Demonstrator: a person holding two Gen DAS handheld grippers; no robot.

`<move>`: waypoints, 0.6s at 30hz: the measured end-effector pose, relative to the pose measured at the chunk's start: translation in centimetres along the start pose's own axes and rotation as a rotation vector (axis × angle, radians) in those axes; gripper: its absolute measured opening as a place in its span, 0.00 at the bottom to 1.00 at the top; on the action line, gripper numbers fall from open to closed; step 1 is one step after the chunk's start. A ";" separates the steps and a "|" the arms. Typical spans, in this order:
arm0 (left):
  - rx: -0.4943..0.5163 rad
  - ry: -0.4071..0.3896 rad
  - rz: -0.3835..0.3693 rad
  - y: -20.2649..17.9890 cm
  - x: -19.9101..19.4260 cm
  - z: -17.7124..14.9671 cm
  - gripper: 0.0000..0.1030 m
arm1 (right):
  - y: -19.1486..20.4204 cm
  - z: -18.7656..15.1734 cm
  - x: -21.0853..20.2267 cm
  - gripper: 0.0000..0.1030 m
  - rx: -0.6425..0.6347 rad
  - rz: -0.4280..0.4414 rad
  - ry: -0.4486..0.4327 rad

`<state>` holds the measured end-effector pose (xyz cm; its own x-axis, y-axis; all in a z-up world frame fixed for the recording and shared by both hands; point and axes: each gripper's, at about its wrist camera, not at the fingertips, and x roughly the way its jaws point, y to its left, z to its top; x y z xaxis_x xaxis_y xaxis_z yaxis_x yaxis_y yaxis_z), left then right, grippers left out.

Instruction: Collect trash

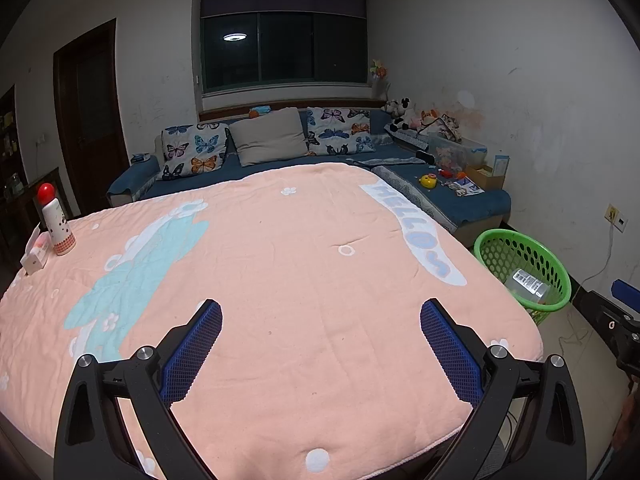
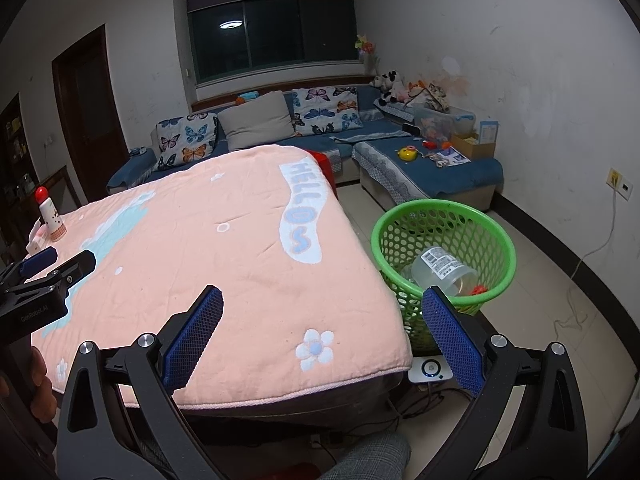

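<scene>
Grippers both spread, gripping nothing: your left gripper (image 1: pixel 320 354) hangs over the pink blanket (image 1: pixel 280 264), your right gripper (image 2: pixel 322 340) at its corner. Clear plastic cup (image 2: pixel 442 270) lies inside the green basket (image 2: pixel 400 220) on the floor beside the table.

Both wrist views over blanket (image 1: pixel 304 264)

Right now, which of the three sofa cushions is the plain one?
The middle cushion: it is plain grey-beige, while the cushions on either side of it carry butterfly prints.
</scene>
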<state>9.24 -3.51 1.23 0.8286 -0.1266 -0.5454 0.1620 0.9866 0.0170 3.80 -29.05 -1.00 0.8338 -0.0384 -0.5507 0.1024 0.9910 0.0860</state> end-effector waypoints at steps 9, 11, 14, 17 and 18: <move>0.003 0.000 0.000 0.0 0.0 0.0 0.93 | -0.1 0.0 0.0 0.96 0.001 0.000 0.000; 0.003 0.000 0.001 0.0 0.1 -0.1 0.93 | -0.1 -0.1 0.0 0.96 0.001 -0.002 -0.001; 0.003 0.002 -0.001 0.0 0.1 0.0 0.93 | -0.1 -0.1 0.0 0.96 0.000 -0.002 0.000; 0.003 0.002 -0.003 0.0 0.0 -0.2 0.93 | -0.1 -0.1 0.0 0.96 0.001 -0.001 0.000; 0.003 0.003 -0.004 0.0 0.0 -0.2 0.93 | -0.1 -0.1 0.0 0.96 0.000 -0.001 0.000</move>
<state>9.18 -3.49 1.05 0.8262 -0.1307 -0.5480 0.1672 0.9858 0.0171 3.74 -29.13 -1.05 0.8340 -0.0390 -0.5504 0.1032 0.9909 0.0861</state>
